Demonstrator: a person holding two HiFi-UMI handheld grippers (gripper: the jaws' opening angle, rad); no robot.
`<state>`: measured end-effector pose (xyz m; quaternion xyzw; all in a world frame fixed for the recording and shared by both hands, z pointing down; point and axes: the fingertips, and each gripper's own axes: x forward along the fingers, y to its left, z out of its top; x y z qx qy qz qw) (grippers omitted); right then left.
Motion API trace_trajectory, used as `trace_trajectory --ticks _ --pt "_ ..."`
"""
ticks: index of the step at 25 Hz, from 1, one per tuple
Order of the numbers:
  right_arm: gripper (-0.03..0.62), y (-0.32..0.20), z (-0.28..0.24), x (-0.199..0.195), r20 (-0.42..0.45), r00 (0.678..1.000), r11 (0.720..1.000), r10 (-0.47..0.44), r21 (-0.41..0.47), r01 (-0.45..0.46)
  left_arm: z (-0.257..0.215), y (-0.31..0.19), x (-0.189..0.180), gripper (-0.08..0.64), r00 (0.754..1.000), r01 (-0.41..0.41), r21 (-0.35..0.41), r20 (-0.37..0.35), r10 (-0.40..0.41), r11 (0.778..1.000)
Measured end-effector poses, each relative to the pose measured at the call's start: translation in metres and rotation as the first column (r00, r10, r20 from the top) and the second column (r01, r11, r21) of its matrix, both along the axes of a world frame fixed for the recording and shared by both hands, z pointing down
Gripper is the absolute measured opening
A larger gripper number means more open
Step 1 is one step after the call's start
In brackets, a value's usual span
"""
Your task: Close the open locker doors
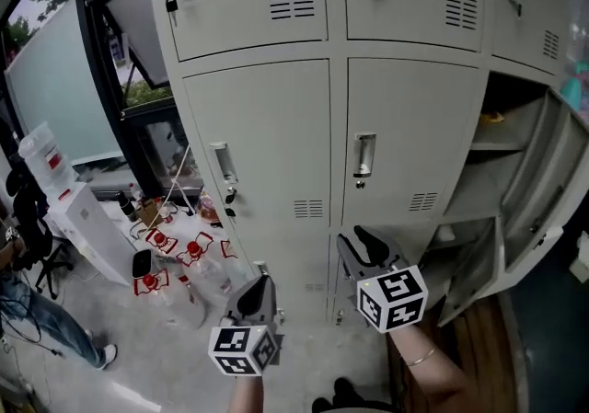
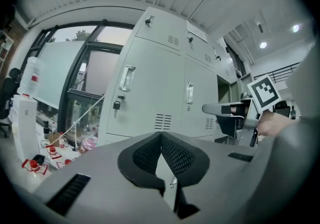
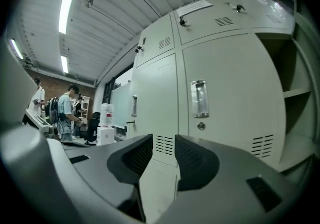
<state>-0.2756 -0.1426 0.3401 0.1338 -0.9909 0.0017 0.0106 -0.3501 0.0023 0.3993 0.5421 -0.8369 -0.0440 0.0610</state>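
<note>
A bank of grey lockers (image 1: 340, 126) stands in front of me. At its right, an upper door (image 1: 552, 177) hangs open beside a compartment with a shelf (image 1: 502, 140), and a lower door (image 1: 479, 264) is swung out too. The same open compartment (image 3: 300, 93) shows at the right edge of the right gripper view. My left gripper (image 1: 260, 284) is held low before the closed lockers; its pads (image 2: 172, 155) meet at the tip, with nothing between them. My right gripper (image 1: 357, 241) points at a closed door's handle (image 3: 199, 98), left of the open doors, with a narrow gap between its jaws.
A water dispenser (image 1: 78, 218) and red-and-white items on the floor (image 1: 175, 250) sit left of the lockers, below a large window (image 1: 55, 80). A person's legs (image 1: 41, 315) show at the far left. People (image 3: 65, 113) stand in the background.
</note>
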Motion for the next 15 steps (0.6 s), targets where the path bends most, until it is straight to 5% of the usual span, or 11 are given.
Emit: trace_trajectory --ticks 7,15 --pt "0.123 -0.038 0.015 0.089 -0.019 0.976 0.975 0.216 -0.043 -0.216 0.004 -0.054 0.046 0.020 0.982 -0.189 -0.003 -0.008 0.189 0.982" --pt "0.123 -0.083 0.018 0.205 0.000 0.892 0.890 0.453 -0.061 -0.452 0.006 -0.129 0.123 0.020 0.917 -0.400 -0.015 -0.001 0.400 0.917"
